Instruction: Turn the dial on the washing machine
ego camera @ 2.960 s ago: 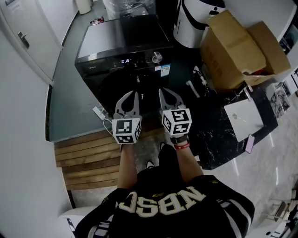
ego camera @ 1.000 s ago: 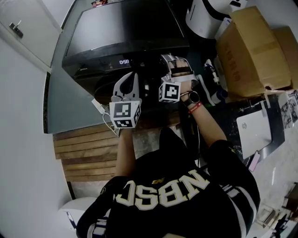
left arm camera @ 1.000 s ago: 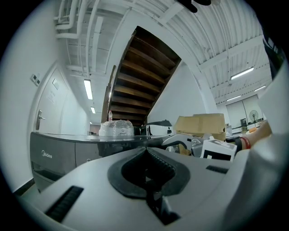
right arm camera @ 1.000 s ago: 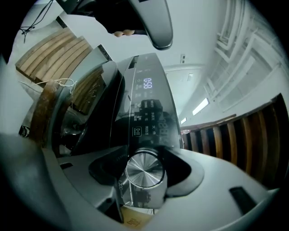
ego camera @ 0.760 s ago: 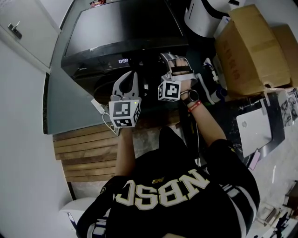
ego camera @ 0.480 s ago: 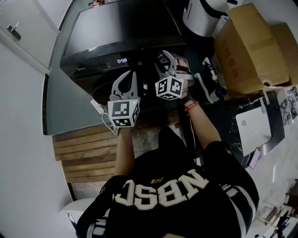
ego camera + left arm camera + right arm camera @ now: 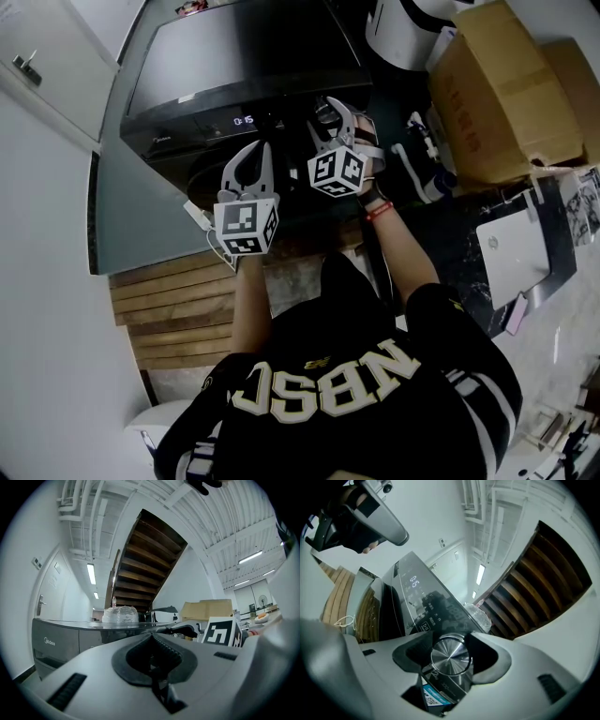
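My right gripper (image 7: 330,111) clamps the silver dial (image 7: 450,656) at the right end of the washing machine's (image 7: 234,56) front panel, just right of the lit display (image 7: 243,120). My left gripper (image 7: 253,155) hangs beside it, jaws together, seemingly empty. A cardboard box (image 7: 506,84) sits well right.

The grey floor (image 7: 117,216) carries the black washer (image 7: 234,56) at the far middle, a slatted wooden board (image 7: 178,314) near and left of it, and cardboard boxes (image 7: 497,94) at the right.
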`<state>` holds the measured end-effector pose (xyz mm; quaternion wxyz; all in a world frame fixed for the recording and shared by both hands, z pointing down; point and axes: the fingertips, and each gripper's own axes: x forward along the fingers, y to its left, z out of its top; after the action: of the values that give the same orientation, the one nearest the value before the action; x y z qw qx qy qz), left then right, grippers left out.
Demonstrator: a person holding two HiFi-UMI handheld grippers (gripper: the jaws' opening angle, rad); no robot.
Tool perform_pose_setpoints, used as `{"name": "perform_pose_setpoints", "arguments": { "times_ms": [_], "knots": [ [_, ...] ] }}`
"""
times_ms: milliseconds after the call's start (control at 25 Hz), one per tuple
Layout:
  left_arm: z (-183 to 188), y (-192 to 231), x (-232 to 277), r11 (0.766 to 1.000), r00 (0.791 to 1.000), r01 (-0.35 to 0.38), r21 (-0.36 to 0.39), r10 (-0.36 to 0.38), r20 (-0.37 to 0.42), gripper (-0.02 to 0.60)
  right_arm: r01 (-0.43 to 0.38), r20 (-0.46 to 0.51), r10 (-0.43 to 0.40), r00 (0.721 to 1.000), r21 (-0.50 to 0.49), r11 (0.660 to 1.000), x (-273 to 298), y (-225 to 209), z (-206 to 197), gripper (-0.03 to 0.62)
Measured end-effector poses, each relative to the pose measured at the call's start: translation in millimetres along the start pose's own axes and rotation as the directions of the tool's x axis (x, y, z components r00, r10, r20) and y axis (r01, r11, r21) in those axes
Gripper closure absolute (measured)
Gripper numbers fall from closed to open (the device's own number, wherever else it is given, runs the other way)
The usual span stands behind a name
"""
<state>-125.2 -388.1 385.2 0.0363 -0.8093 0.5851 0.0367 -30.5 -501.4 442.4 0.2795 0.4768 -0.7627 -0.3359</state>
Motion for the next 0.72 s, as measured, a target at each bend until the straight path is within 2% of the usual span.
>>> {"name": "perform_pose_setpoints", "arguments": {
  "times_ms": [160, 240, 360, 440, 720],
  "knots": [
    [-0.2, 2.1, -1.8, 1.000, 1.000, -0.007, -0.001, 0.007, 0.002, 0.568, 0.006, 0.007, -0.007, 1.000, 0.068, 0.998, 0.4, -2.3, -0.8, 0.336],
    [0.3, 3.0, -2.9, 1.000, 1.000, -0.011, -0.002, 0.011, 0.002, 0.568, 0.010, 0.015, -0.013, 1.000, 0.145, 0.989, 0.2, -5.5, -0.9, 0.336],
    [1.9, 4.5, -5.0, 1.000, 1.000, -0.017, -0.001, 0.017, 0.004, 0.568, 0.018, 0.027, -0.029, 0.999, 0.347, 0.938, -1.3, -13.3, -2.2, 0.336],
    [3.1, 5.3, -6.1, 1.000, 1.000, -0.020, 0.001, 0.020, 0.007, 0.568, 0.027, 0.026, -0.041, 0.999, 0.422, 0.906, -1.7, -16.8, -2.6, 0.336],
    [3.1, 5.7, -7.2, 1.000, 1.000, -0.023, -0.003, 0.023, 0.008, 0.568, 0.028, 0.018, -0.040, 0.999, 0.446, 0.895, -1.3, -16.0, -3.9, 0.336]
  ]
}}
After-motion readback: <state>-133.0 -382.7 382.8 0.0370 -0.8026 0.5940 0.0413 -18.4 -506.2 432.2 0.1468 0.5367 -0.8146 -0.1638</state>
